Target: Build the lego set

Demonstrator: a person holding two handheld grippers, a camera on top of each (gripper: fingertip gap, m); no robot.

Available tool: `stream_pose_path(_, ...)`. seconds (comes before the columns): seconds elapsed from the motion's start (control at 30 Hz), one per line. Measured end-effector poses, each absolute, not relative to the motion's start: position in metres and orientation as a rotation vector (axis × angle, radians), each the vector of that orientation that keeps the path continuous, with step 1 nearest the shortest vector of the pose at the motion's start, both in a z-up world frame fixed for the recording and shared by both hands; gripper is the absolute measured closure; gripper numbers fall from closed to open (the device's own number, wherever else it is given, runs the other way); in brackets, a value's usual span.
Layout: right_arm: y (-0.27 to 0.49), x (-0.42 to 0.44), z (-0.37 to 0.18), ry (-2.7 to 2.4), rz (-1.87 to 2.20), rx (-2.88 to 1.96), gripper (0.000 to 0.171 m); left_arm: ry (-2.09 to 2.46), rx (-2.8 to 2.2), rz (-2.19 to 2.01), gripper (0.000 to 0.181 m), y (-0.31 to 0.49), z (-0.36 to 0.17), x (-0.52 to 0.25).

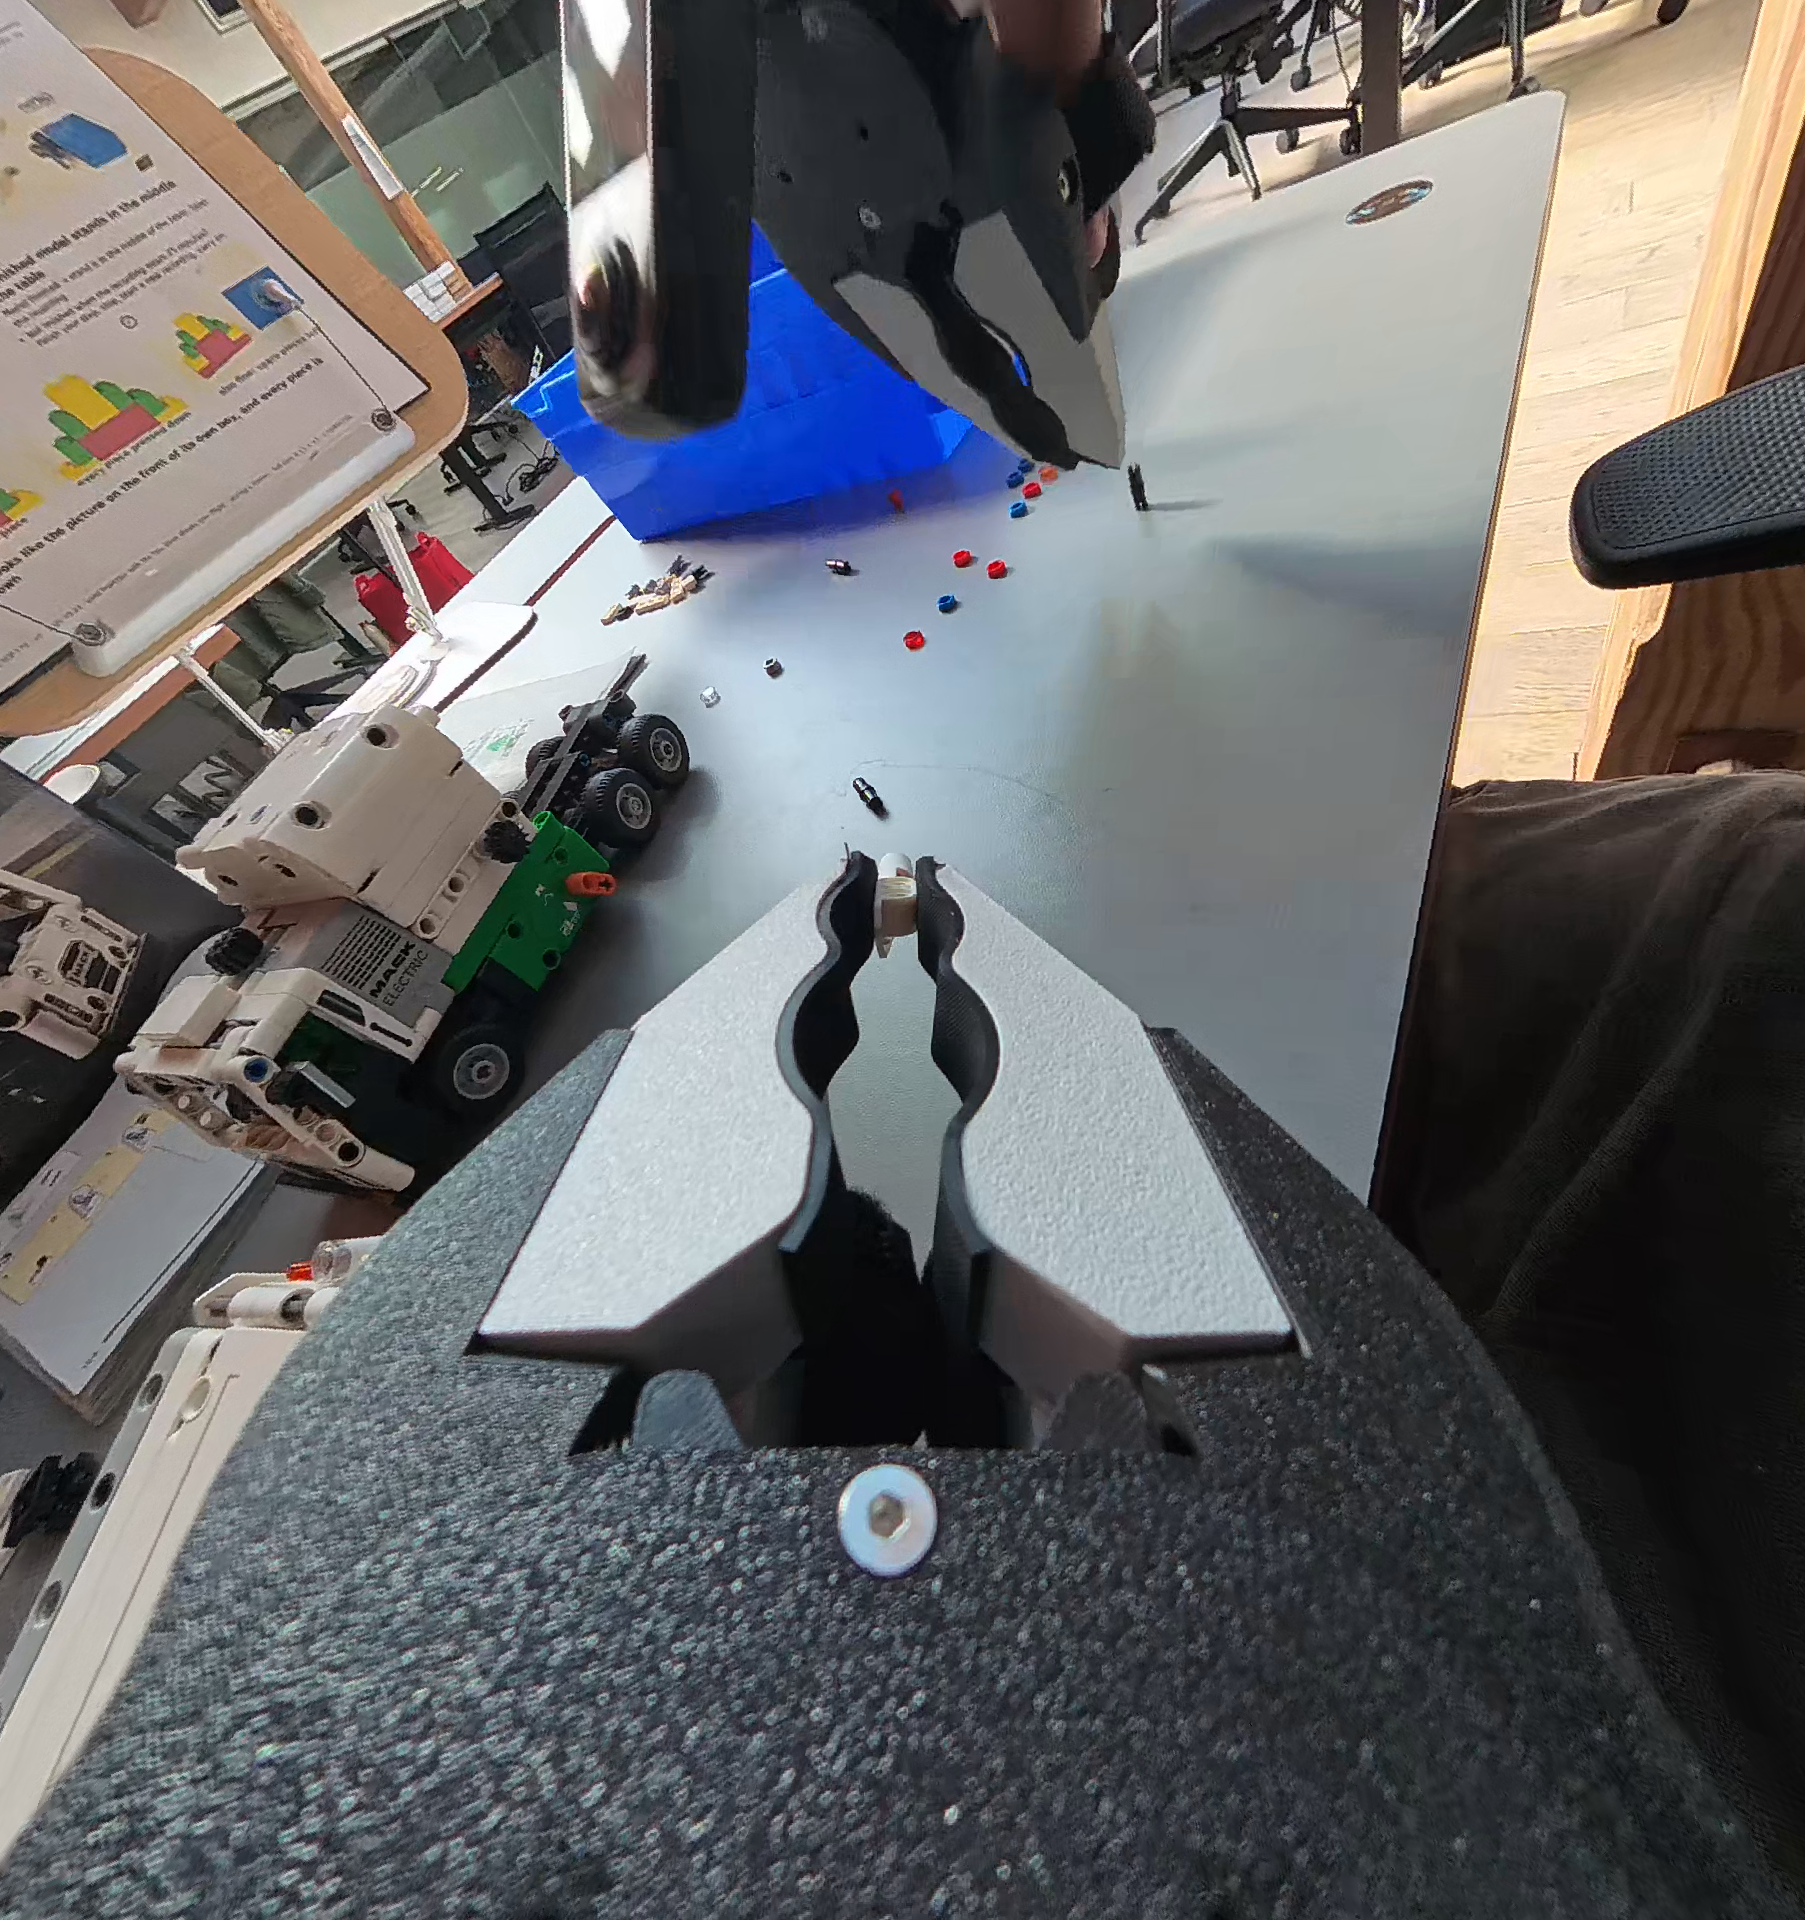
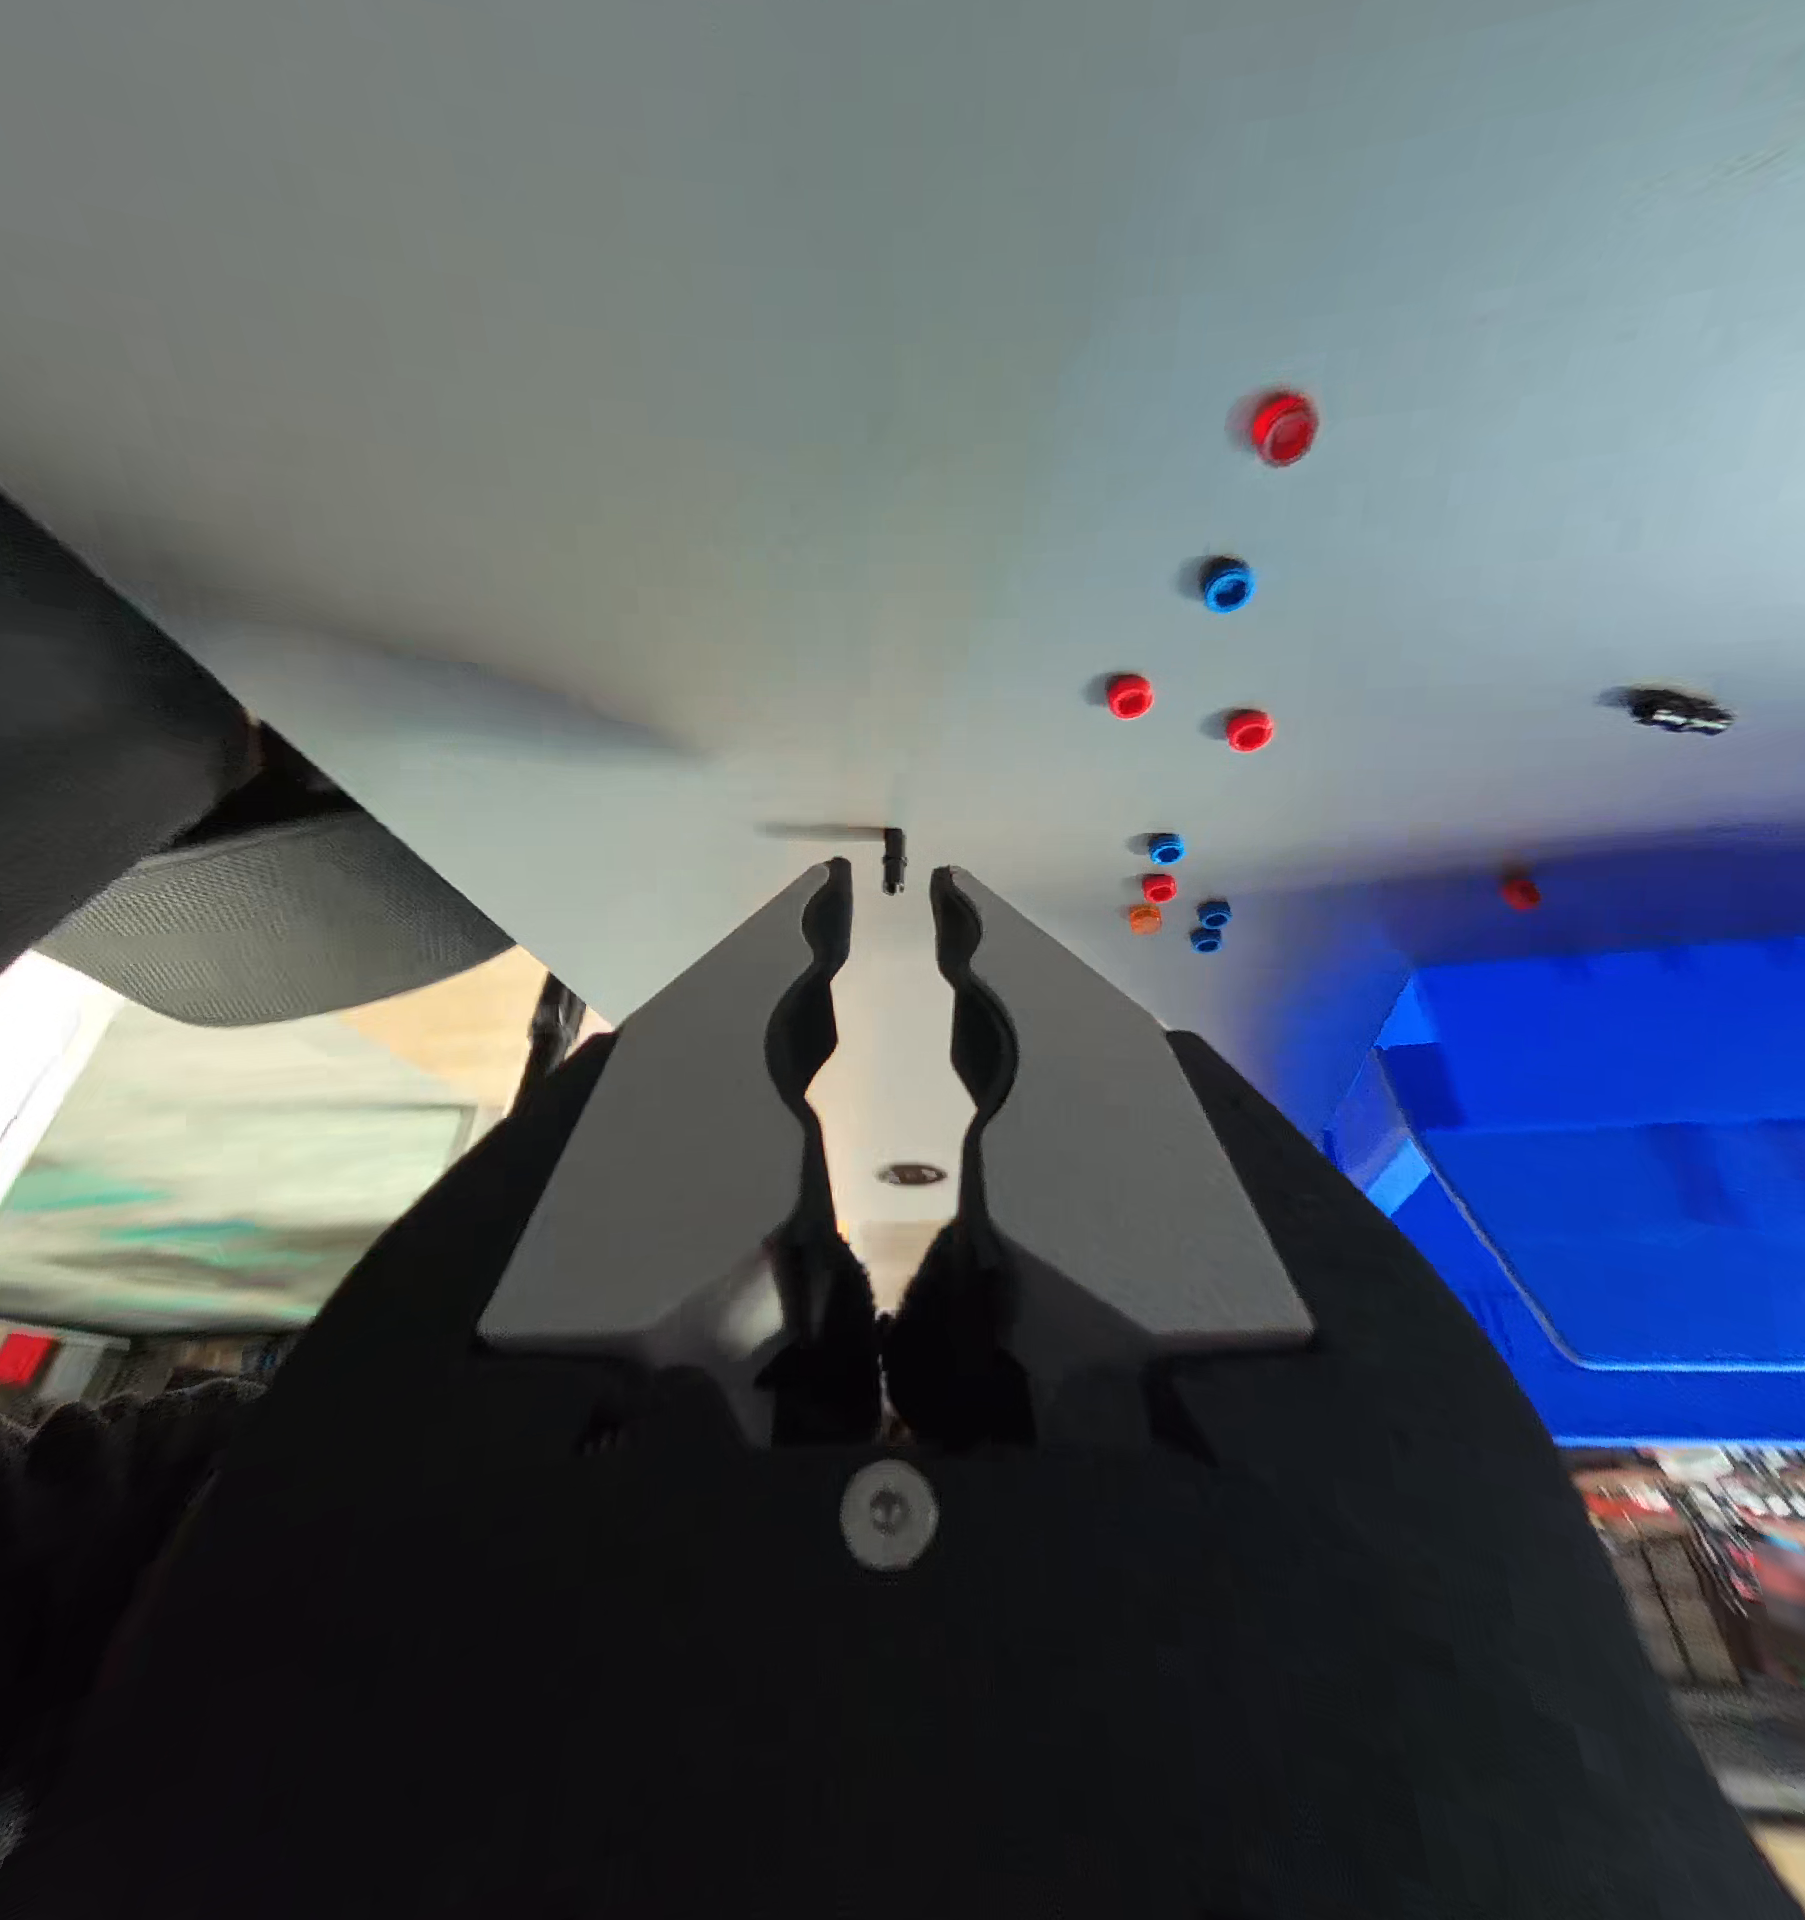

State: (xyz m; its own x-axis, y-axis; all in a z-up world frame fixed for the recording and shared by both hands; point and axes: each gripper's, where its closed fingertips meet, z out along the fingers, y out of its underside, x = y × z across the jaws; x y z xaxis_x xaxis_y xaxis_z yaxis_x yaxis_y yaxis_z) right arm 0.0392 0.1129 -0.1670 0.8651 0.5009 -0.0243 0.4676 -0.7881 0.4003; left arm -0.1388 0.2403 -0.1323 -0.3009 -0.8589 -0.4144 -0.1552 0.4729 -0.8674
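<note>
my left gripper (image 1: 896, 868) has its jaws nearly closed, pinching a small white lego piece (image 1: 894, 896) at the tips, held over the grey table (image 1: 1241, 727). my right gripper (image 2: 890, 875) has jaws slightly apart and holds nothing, tips either side of a small black pin (image 2: 892, 860) standing upright on the table; contact unclear. red and blue round studs (image 2: 1228, 584) scattered just beside it, blue bin (image 2: 1656, 1143) behind. partly built white-and-green truck (image 1: 378, 935) sits at my left, another black pin (image 1: 868, 795) lying just ahead of the left tips.

Office chairs (image 1: 1230, 114) stand beyond the grey table (image 1: 1293, 623).
</note>
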Motion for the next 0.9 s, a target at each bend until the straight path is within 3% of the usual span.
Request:
stream_pose_path(0.13,0.157,-0.011,-0.14,0.828,-0.187,3.125,0.152,1.711,-0.9,-1.024,0.175,0.243,-0.122,-0.142)
stream_pose_path(0.23,0.195,-0.084,-0.117,1.09,-0.672,3.486,0.147,1.68,-0.922,-1.197,0.175,0.24,-0.11,-0.145)
stream_pose_path(0.37,0.211,-0.12,-0.132,1.213,-0.786,3.631,0.145,1.686,-0.927,-1.388,0.175,0.233,-0.102,-0.15)
stream_pose_path(0.47,0.219,-0.144,-0.123,1.268,-1.149,3.67,0.146,1.69,-0.922,-1.49,0.175,0.229,-0.097,-0.155)
stream_pose_path(0.63,0.229,-0.16,-0.118,1.332,-1.353,3.737,0.162,1.729,-0.908,-1.525,0.175,0.221,-0.098,-0.157)
stream_pose_path(0.9,0.23,-0.163,-0.106,1.241,-1.745,3.787,0.164,1.711,-0.95,-1.587,0.172,0.226,-0.096,-0.155)
